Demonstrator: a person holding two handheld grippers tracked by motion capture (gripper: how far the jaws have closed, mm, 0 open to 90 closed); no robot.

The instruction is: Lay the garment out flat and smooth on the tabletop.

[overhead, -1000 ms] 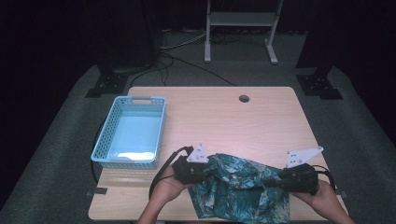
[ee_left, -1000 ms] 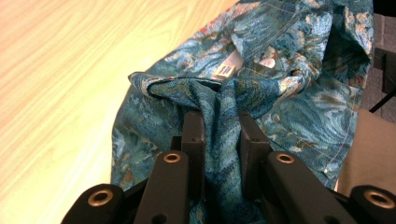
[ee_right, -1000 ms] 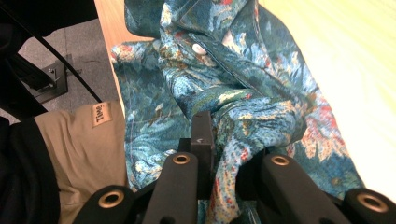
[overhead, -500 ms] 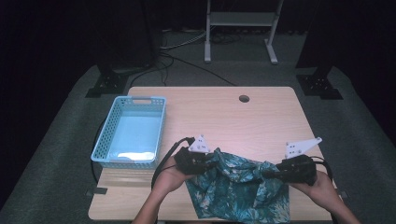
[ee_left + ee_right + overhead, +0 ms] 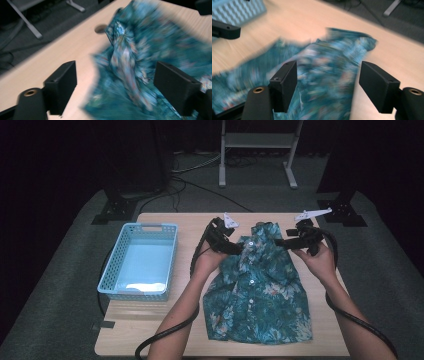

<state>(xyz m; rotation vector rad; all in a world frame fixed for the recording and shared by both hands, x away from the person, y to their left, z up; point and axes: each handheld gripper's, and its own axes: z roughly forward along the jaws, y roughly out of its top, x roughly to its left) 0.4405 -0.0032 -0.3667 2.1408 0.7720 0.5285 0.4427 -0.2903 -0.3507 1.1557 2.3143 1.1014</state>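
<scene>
The teal floral button-up shirt (image 5: pixel 256 292) now lies spread flat on the wooden table (image 5: pixel 170 227), collar toward the far edge; earlier it sat bunched at the near edge. Both hands have carried their tools forward to the shirt's shoulders. The left gripper (image 5: pixel 235 248) sits at the left shoulder and the right gripper (image 5: pixel 280 241) at the right. Both sets of jaws have just been opening and stand released, with cloth lying between them unpinched. The blue basket (image 5: pixel 112 270) stays left of the shirt.
</scene>
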